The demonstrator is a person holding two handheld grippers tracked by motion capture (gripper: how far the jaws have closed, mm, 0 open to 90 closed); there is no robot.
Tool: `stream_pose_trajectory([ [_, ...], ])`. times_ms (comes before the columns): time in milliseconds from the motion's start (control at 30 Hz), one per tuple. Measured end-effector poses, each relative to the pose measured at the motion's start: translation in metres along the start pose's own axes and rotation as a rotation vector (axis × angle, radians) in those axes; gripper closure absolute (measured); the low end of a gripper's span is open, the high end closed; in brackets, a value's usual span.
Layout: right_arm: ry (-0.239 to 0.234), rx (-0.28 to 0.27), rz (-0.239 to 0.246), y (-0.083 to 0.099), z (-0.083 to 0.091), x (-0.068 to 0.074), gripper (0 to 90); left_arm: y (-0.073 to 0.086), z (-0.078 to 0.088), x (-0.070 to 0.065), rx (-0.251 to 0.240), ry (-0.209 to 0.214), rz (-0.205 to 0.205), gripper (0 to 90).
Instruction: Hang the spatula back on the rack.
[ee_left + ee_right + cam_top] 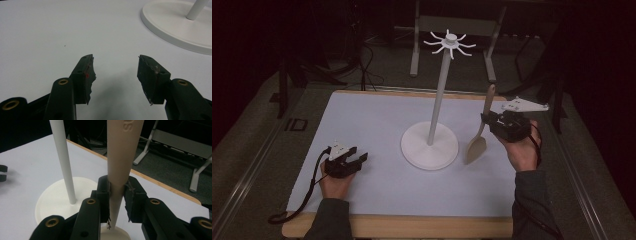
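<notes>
Nearest the person, at the left of the high view, the left gripper [357, 161] rested low on the white table [377, 120], held in the left hand [336, 184], with its cable [294, 210] trailing back toward the table's wooden front edge. Its fingers [85, 75] stood released, wide apart, with bare table surface between them and nothing held. In the left gripper view the rim of the stand's round base [175, 32] sat ahead and to the right, well apart from the tips.

Over at the right, the right hand [523, 150] carried the right gripper [486, 120] above the table, its grey three-cornered plate [524, 105] on top. Its fingers [103, 192] were clenched on the handle of a beige plastic spatula [482, 130], gripping it around the narrow part. The spatula stood nearly upright, handle up and blade down, the blade hanging near the table just beside the base's right rim.

Farther on, the white utensil stand [439, 95] rose from the middle of the table, its thin pole straight up to a crown of curved hooks [450, 42]. The spatula's handle top stood below those hooks, to their right. Beyond the table's far edge, grey frame legs [414, 45] stood on the dark floor.
</notes>
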State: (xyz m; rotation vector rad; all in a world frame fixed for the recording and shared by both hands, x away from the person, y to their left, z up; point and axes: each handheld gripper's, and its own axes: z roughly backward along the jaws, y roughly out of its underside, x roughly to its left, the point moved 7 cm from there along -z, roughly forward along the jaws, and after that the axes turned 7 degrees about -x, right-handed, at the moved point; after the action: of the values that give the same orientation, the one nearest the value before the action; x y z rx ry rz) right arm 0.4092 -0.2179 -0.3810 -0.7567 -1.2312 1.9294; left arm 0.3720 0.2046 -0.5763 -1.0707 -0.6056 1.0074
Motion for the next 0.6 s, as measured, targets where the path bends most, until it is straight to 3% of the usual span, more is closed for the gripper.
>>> stream_pose_trajectory([
  [600, -0.018, -0.032, 0.011, -0.016, -0.001, 0.008, 75.3, 0.0, 0.0, 0.0, 0.0, 0.0, -0.001, 47.1],
])
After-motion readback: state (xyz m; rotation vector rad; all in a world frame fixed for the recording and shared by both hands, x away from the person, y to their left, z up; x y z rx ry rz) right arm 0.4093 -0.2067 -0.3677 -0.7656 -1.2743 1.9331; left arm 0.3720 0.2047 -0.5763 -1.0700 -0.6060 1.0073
